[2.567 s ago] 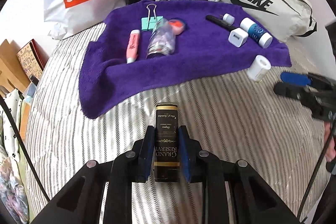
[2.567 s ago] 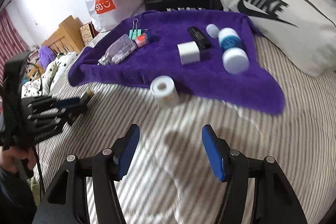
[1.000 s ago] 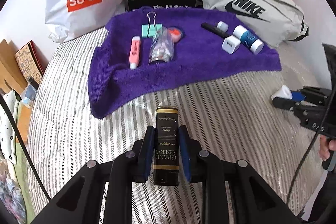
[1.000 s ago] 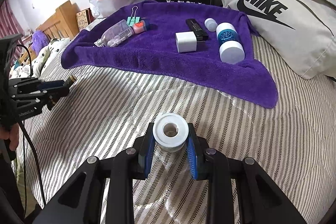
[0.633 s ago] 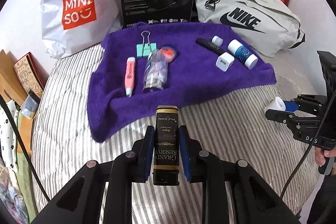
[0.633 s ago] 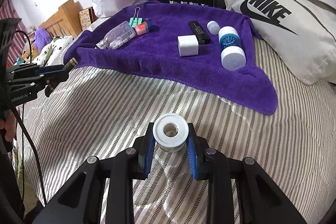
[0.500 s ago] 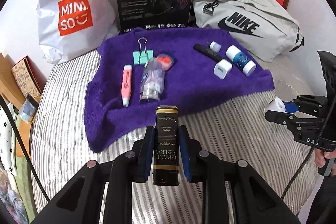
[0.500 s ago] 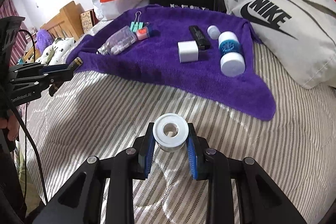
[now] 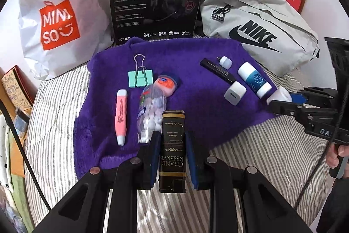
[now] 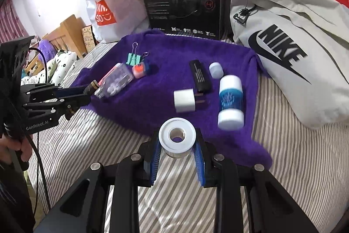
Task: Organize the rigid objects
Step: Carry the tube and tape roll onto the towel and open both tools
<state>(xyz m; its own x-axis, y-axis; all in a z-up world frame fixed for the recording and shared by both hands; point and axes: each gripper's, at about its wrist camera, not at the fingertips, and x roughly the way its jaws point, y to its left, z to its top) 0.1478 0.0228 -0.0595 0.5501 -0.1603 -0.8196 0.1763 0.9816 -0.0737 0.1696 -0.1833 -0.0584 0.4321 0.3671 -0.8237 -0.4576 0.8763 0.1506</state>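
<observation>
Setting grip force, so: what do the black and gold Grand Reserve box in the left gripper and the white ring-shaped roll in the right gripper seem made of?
The black and gold Grand Reserve box looks like glossy printed metal or coated card; its sheen leaves that open. The white ring-shaped roll looks like smooth matte plastic with a hollow core.

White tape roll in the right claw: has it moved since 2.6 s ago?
Yes. The white tape roll, then loose on the striped bedding beside the purple towel, is now clamped in the right claw and carried at the towel's near edge.
</observation>
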